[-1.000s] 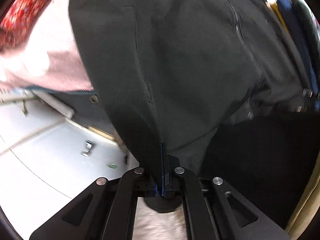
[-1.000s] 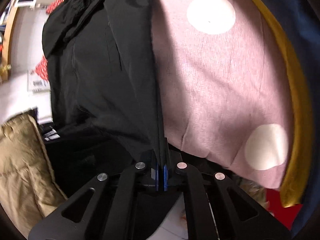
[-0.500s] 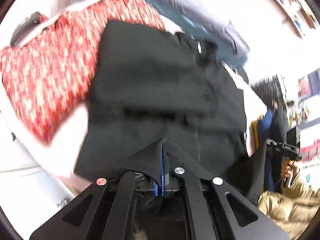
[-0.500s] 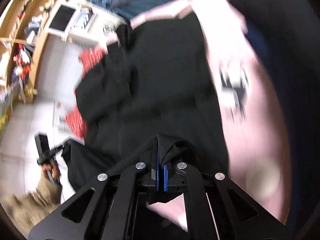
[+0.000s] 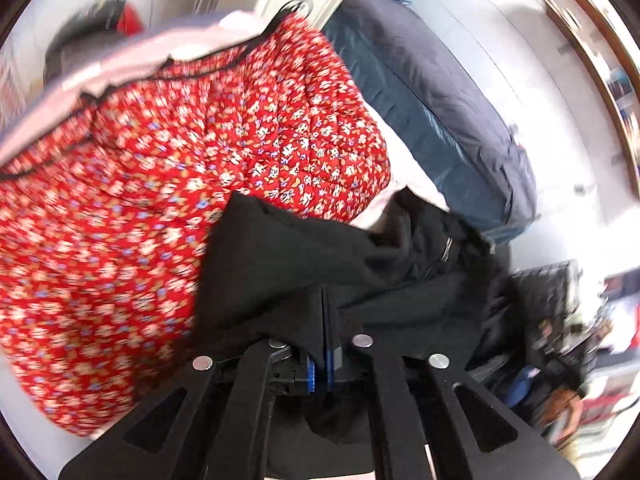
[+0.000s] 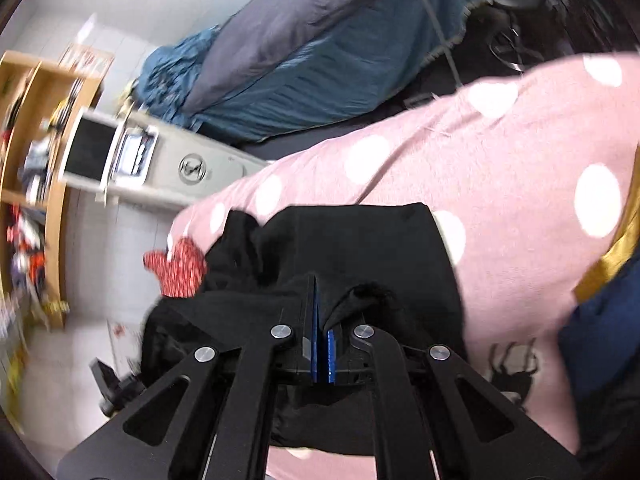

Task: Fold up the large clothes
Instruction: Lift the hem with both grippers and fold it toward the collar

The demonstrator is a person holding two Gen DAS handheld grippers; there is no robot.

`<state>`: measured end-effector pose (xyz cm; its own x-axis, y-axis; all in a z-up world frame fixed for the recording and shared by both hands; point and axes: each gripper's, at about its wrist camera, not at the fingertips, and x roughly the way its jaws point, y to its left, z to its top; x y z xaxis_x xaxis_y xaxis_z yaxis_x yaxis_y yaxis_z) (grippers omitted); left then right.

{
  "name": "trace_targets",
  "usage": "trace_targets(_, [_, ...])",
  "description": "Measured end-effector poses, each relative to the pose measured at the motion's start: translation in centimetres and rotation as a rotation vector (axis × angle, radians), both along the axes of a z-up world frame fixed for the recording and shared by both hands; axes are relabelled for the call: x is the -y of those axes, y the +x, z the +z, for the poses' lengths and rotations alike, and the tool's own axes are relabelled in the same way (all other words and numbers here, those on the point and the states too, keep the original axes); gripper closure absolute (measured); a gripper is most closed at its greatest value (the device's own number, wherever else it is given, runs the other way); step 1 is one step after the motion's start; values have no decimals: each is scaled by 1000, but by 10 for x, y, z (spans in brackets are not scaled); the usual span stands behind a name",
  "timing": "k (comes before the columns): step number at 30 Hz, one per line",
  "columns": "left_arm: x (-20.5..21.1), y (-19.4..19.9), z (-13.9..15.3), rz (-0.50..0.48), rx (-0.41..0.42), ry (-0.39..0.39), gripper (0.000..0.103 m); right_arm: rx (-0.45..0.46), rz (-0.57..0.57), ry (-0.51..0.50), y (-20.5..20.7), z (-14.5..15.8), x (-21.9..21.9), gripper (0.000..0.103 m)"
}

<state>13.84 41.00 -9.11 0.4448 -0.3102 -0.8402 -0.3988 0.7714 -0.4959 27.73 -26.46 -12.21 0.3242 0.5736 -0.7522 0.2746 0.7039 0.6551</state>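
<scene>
A black garment (image 5: pixel 320 248) lies bunched on the bed, part of it over a red floral cloth (image 5: pixel 160 200). My left gripper (image 5: pixel 325 300) points down at it with a fold of the black fabric between its jaws, which are starting to part. In the right wrist view the same black garment (image 6: pixel 360 240) rests doubled over on a pink sheet with white dots (image 6: pixel 500 160). My right gripper (image 6: pixel 316 292) is shut on another edge of the fabric, which puffs up beside the right finger.
A dark blue quilt (image 6: pixel 320 60) is heaped at the far side of the bed. A wooden shelf (image 6: pixel 52 160) and a white unit (image 6: pixel 160 160) stand beyond the bed. Yellow and navy cloth (image 6: pixel 616 256) lies at the right. Cluttered floor items (image 5: pixel 560 340) show past the garment.
Both grippers have swept across the bed, carrying the black garment's edges. The garment filled both views a second ago; now it lies lower and doubled, with the room in sight.
</scene>
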Motion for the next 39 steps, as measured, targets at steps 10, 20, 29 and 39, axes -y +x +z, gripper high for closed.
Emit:
trace_targets(10, [-46,-23,25,113,44,152,30,-171,-227,93,-6,-58,29,29])
trace_targets(20, [99,3,24,-250,102,764,17,-4,60,-245,-11,-20,-23,29])
trace_targets(29, [126,58,-30,-374,-31,829,90,-27,104,-270,-24,-28,-31,29])
trace_targets(39, [-31,76,-9,92,-51,507,101,-8,123,-429,-17,-30,-26,29])
